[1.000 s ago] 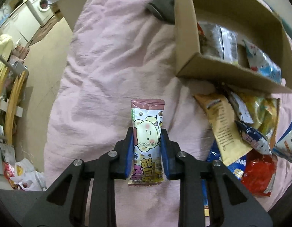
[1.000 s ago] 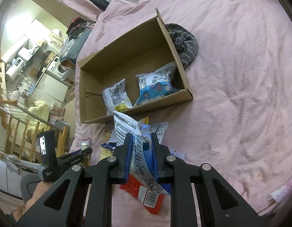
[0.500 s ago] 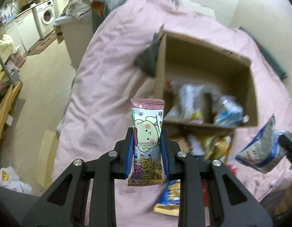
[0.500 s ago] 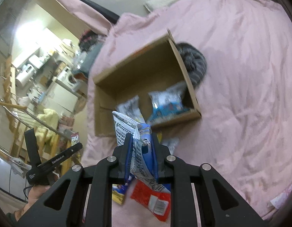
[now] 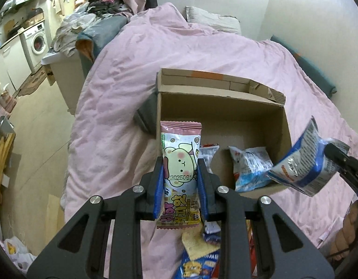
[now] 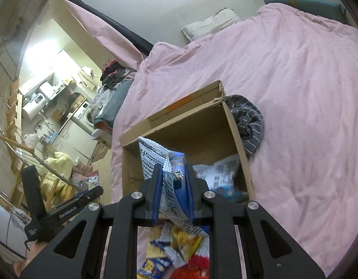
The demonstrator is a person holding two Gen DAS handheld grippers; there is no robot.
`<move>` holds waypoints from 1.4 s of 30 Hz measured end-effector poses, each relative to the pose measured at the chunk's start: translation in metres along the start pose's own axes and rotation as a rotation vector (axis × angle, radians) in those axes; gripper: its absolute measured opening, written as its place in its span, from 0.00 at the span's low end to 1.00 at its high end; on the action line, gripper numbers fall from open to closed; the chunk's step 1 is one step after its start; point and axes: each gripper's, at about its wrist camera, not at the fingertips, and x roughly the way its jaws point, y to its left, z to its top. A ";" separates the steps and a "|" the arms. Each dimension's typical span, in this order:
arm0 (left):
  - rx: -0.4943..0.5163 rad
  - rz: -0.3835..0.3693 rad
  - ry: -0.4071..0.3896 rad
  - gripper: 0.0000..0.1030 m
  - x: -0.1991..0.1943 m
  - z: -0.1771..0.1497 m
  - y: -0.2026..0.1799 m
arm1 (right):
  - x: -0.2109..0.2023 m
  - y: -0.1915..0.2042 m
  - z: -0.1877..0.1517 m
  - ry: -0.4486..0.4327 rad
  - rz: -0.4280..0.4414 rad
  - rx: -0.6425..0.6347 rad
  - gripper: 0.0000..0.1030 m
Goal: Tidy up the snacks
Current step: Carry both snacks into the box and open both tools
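While both jaws are still pinching packets, carry the pink bear snack [image 5: 180, 174] and blue-white bag [image 6: 172, 186] right over the cardboard box [image 5: 221, 114] at mid-frame; then release low.

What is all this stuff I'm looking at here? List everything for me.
Cardboard box: one, brown, open, on the bed.
Pink bear snack packet: one, in left gripper.
Blue-white snack bag: one, in right gripper, near box.
Snack bags in box: at least two, blue-white.
Loose snacks: several, yellow, blue, red, before box.
Striped cloth: one, grey, beside box.
Duvet: pink.
Washing machine: white, far left.
Left gripper: black, shut.
Right gripper: black, shut.
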 end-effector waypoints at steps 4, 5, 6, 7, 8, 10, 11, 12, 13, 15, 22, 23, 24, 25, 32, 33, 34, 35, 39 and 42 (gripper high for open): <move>0.006 -0.009 0.004 0.22 0.019 0.010 -0.007 | 0.031 -0.003 0.009 0.041 0.000 0.011 0.19; 0.007 -0.009 0.004 0.22 0.024 0.011 -0.009 | 0.038 -0.003 0.010 0.050 0.000 0.012 0.19; 0.008 -0.008 0.004 0.22 0.029 0.012 -0.011 | 0.045 -0.003 0.010 0.061 0.009 0.014 0.19; 0.012 -0.006 0.002 0.22 0.033 0.013 -0.013 | 0.052 -0.003 0.010 0.070 0.015 0.012 0.19; 0.015 -0.002 -0.003 0.22 0.039 0.013 -0.015 | 0.060 -0.002 0.010 0.081 0.019 0.006 0.19; 0.020 -0.005 -0.012 0.22 0.048 0.011 -0.017 | 0.071 0.000 0.008 0.099 0.023 -0.007 0.19; 0.021 -0.010 -0.013 0.22 0.052 0.009 -0.018 | 0.076 0.000 0.006 0.109 0.023 -0.011 0.19; 0.023 -0.010 -0.009 0.22 0.056 0.008 -0.019 | 0.080 0.000 0.003 0.119 0.030 -0.010 0.19; 0.024 -0.009 -0.005 0.22 0.059 0.007 -0.019 | 0.084 -0.001 0.002 0.128 0.033 -0.007 0.19; 0.036 -0.004 0.003 0.22 0.065 0.005 -0.021 | 0.091 -0.003 -0.003 0.151 0.034 0.000 0.19; 0.070 0.015 0.001 0.22 0.072 -0.001 -0.028 | 0.106 -0.003 -0.013 0.202 0.025 -0.011 0.19; 0.072 0.017 0.001 0.22 0.072 -0.001 -0.028 | 0.107 -0.002 -0.013 0.205 0.022 -0.017 0.20; 0.074 0.021 0.000 0.22 0.072 -0.001 -0.028 | 0.107 -0.002 -0.014 0.207 0.024 -0.018 0.21; 0.076 0.024 -0.004 0.22 0.072 -0.001 -0.028 | 0.107 -0.001 -0.013 0.210 0.024 -0.016 0.23; 0.062 0.018 -0.003 0.22 0.071 -0.001 -0.026 | 0.108 -0.001 -0.013 0.202 0.020 -0.007 0.23; 0.061 0.017 0.000 0.22 0.072 -0.001 -0.026 | 0.107 -0.002 -0.013 0.202 0.019 -0.005 0.23; 0.059 0.013 0.002 0.22 0.072 -0.001 -0.026 | 0.107 -0.002 -0.013 0.200 0.019 -0.003 0.23; 0.060 0.011 0.003 0.22 0.071 -0.001 -0.026 | 0.106 -0.002 -0.013 0.198 0.018 -0.003 0.23; 0.063 0.014 -0.004 0.26 0.069 -0.001 -0.026 | 0.104 -0.002 -0.011 0.189 0.005 -0.015 0.23; 0.060 0.018 -0.020 0.37 0.065 -0.001 -0.025 | 0.104 -0.001 -0.010 0.180 -0.002 -0.021 0.25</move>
